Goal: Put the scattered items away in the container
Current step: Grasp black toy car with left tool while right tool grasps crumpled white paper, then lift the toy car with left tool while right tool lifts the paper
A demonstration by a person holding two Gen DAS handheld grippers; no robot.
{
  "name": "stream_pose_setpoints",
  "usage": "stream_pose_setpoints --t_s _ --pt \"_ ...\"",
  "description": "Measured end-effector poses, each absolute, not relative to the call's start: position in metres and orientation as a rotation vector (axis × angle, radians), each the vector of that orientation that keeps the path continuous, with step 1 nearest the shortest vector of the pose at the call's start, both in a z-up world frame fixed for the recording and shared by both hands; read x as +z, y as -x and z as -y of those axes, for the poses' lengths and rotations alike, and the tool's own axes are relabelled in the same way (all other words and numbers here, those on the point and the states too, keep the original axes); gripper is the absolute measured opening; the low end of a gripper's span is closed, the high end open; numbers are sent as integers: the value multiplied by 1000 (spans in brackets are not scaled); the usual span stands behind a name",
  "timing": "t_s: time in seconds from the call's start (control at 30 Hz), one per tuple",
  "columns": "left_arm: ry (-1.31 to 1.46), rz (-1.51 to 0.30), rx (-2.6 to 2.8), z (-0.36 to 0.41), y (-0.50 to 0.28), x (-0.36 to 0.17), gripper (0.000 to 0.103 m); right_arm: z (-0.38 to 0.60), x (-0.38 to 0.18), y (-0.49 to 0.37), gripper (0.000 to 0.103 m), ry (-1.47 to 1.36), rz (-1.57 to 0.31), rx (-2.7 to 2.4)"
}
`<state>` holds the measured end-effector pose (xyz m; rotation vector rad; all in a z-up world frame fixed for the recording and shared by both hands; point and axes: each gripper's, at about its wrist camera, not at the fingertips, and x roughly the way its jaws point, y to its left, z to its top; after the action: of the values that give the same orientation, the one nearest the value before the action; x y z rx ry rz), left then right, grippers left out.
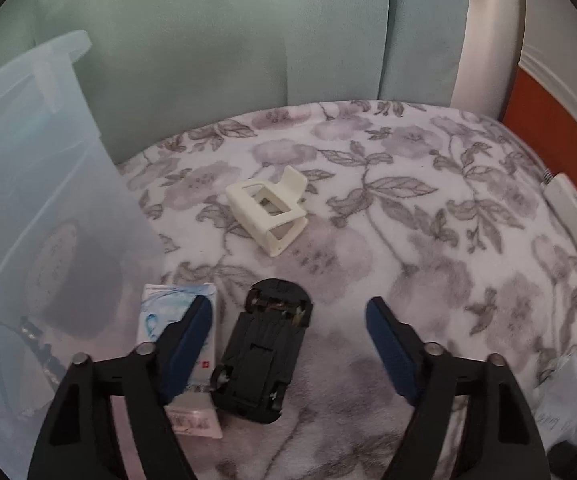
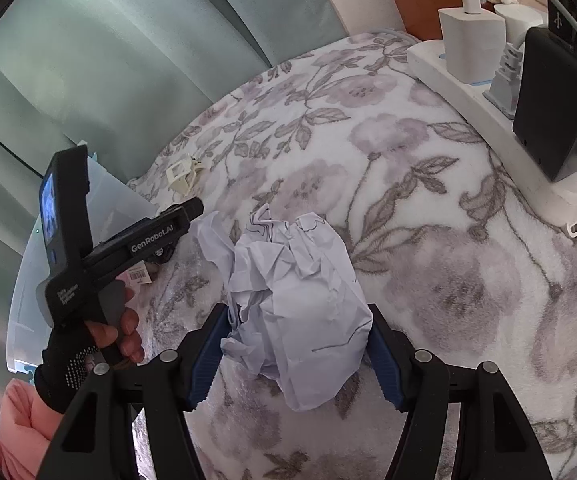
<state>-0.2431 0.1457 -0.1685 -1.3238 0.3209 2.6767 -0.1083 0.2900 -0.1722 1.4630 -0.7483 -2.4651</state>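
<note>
My left gripper (image 1: 288,312) is open above an upturned black toy car (image 1: 262,354) lying on the floral blanket. A tissue pack (image 1: 184,328) lies just left of the car, under my left finger. A cream hair clip (image 1: 268,208) lies farther ahead; it also shows in the right wrist view (image 2: 182,176). The translucent plastic container (image 1: 28,200) stands at the left. My right gripper (image 2: 298,332) has its fingers against both sides of a crumpled white paper ball (image 2: 292,300), which rests on the blanket.
A white power strip (image 2: 488,100) with chargers and a black adapter (image 2: 556,104) lies on the blanket at the right. Green upholstered cushions (image 1: 228,40) rise behind. The left hand-held gripper body (image 2: 88,248) shows at the left of the right wrist view.
</note>
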Motion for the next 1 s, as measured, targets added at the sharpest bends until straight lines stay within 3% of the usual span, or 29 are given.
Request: stream_pose_setpoints --t_s 0.23,0.4,1.0 --pt "1271 -631 2718 -161 236 -176 60 -295 -177 108 70 -1437 815 -2443" --pt "1265 -680 2755 -158 237 -174 36 -297 -179 109 70 -1425 855 -2431" --pt "1378 -375 2700 -155 212 -150 36 -299 -171 105 70 -1383 904 -2427"
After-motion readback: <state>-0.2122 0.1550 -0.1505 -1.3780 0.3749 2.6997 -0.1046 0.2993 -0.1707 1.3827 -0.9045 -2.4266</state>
